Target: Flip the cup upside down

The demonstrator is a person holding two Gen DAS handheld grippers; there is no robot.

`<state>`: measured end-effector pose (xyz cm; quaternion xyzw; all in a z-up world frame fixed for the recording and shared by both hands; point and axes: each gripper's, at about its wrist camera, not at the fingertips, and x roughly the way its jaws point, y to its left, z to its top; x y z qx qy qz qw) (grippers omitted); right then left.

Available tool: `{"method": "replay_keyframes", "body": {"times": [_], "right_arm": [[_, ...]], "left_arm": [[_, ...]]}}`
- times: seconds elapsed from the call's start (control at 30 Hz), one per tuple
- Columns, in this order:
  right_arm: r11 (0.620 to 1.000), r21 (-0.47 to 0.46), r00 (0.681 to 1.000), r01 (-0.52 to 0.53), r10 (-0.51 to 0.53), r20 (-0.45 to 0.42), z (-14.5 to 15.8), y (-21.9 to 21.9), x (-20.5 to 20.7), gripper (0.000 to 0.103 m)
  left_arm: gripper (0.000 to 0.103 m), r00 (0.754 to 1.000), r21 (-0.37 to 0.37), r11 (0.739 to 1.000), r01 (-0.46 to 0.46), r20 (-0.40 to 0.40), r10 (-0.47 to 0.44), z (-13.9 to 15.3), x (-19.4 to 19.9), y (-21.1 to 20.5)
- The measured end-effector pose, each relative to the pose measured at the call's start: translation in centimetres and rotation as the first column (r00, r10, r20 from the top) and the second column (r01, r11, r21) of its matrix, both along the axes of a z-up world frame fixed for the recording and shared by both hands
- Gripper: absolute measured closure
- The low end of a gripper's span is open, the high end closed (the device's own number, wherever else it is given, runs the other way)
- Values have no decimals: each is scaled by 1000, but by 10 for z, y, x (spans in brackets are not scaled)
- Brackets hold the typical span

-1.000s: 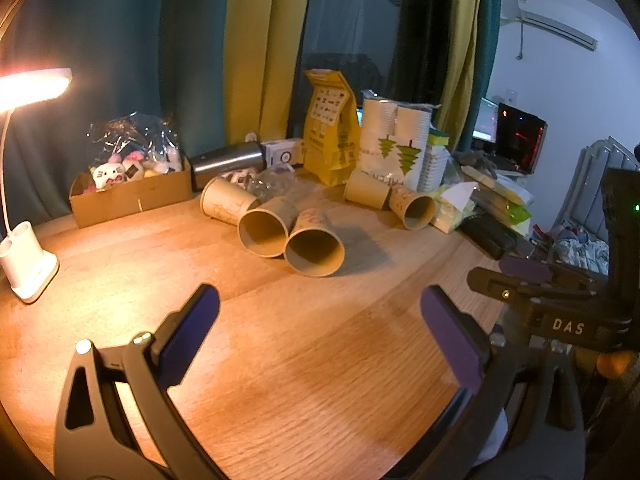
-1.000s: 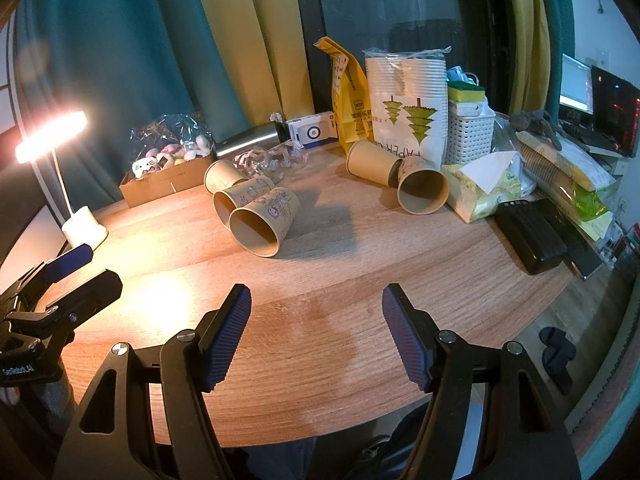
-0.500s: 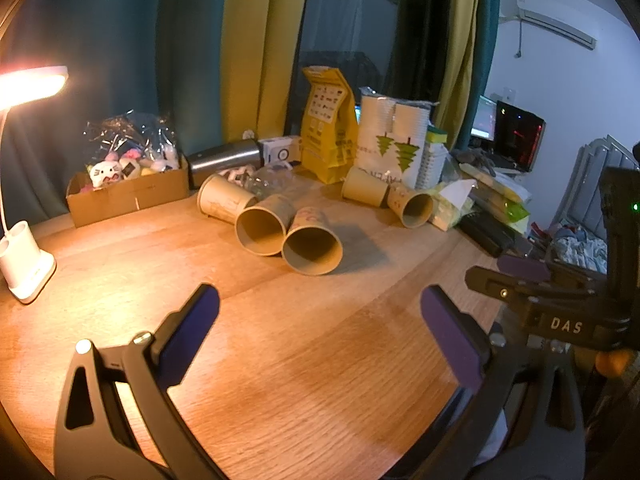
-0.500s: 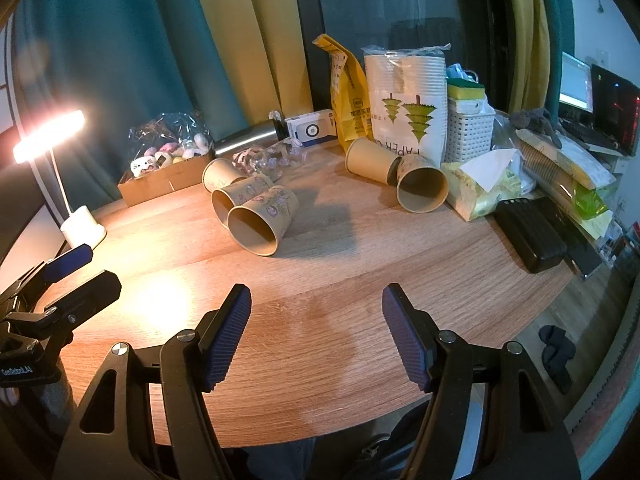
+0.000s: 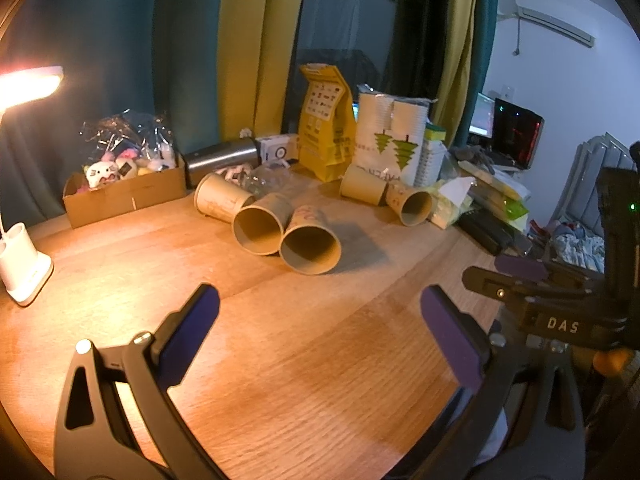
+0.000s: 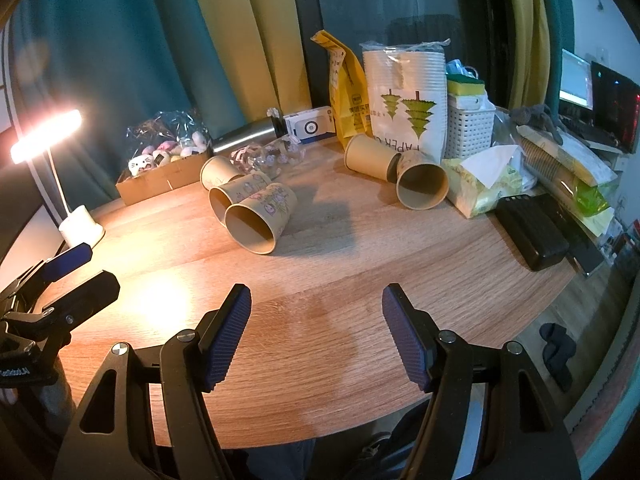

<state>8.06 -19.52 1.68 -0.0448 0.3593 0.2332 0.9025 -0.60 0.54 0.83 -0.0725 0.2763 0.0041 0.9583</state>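
Several brown paper cups lie on their sides on the wooden table point(image 5: 320, 360). The nearest cup point(image 5: 310, 246) lies mouth toward me; it also shows in the right wrist view point(image 6: 260, 222). A second cup point(image 5: 259, 228) touches it, and a third cup point(image 5: 218, 202) lies behind. Two more cups point(image 6: 422, 184) lie at the right by the packaged cups. My left gripper point(image 5: 320, 336) is open and empty, well short of the cups. My right gripper point(image 6: 316, 334) is open and empty over the table's near edge.
A lit desk lamp point(image 5: 22, 264) stands at the left. A cardboard box of toys point(image 5: 120, 192), a steel flask point(image 5: 222, 156), a yellow bag point(image 5: 326, 140), a pack of paper cups point(image 6: 406, 100), a white basket point(image 6: 468, 128) and tissues point(image 6: 486, 184) line the back. A black case point(image 6: 532, 236) lies right.
The left wrist view has drifted slightly; the cups sit a little lower-left in the frame. The right gripper has hardly moved. Both stay open.
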Motion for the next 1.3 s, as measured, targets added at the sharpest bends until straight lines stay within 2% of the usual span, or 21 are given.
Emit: {"method": "replay_keyframes", "body": {"times": [0.33, 0.67, 0.87, 1.07, 1.3], "right_arm": [[1000, -3, 1000, -2, 2, -13, -7, 0, 3, 32], [1000, -5, 997, 9, -10, -77, -25, -1, 34, 32], [1000, 2, 993, 14, -13, -114, -38, -6, 59, 32], [999, 17, 988, 27, -24, -154, -52, -16, 87, 32], [998, 40, 985, 44, -37, -168, -61, -30, 113, 32]], "left_arm": [[2, 1000, 4, 1000, 14, -18, -14, -5, 6, -1], [2, 996, 2, 1000, 27, -90, -27, -21, 35, -2], [2, 988, 8, 999, 40, -153, -38, -28, 68, -6], [2, 983, 32, 998, 58, -173, -52, -23, 111, -15], [2, 973, 146, 983, 112, -216, -79, -27, 171, -33]]}}
